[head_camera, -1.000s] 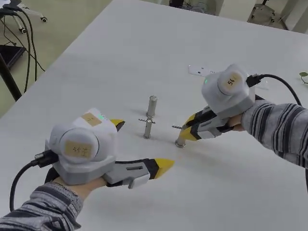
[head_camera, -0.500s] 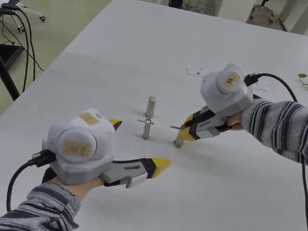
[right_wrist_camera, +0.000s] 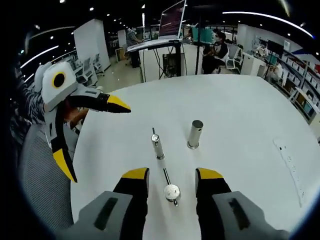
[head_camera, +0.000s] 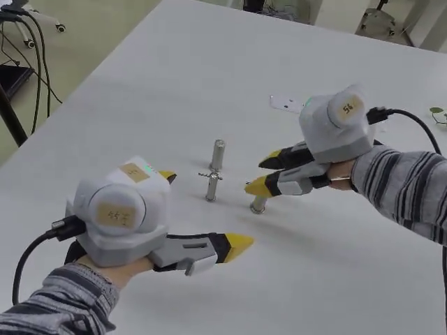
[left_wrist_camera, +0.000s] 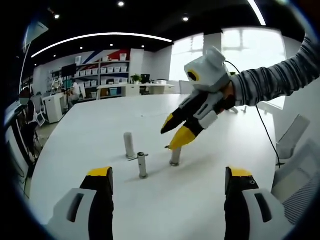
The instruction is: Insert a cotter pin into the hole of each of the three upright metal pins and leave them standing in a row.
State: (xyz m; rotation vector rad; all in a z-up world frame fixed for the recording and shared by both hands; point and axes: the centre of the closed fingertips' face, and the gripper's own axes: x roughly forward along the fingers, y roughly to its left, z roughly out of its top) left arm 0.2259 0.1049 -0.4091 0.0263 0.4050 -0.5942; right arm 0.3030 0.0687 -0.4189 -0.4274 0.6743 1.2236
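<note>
Three upright metal pins stand in a short row on the white table point(head_camera: 174, 77). The far pin point(head_camera: 218, 154) point(right_wrist_camera: 194, 134) looks bare. A thin cotter pin crosses the top of the middle pin point(head_camera: 211, 186) point(left_wrist_camera: 142, 165). The near pin point(head_camera: 258, 204) point(left_wrist_camera: 175, 156) has a cotter pin point(right_wrist_camera: 166, 177) sticking out of its top. Just above this near pin my right gripper point(head_camera: 256, 176) point(right_wrist_camera: 172, 175) hangs open, holding nothing. My left gripper point(head_camera: 204, 209) point(left_wrist_camera: 168, 173) is open and wide, low over the table in front of the pins.
A white power strip point(head_camera: 288, 104) point(right_wrist_camera: 291, 162) lies on the table beyond the right gripper. Cables trail from both grippers. Chairs and desks stand off the table's far edges.
My right gripper was shut on a cotter pin at the near pin; now it has opened and lifted slightly away, with the cotter pin left in the pin. The left gripper stayed put.
</note>
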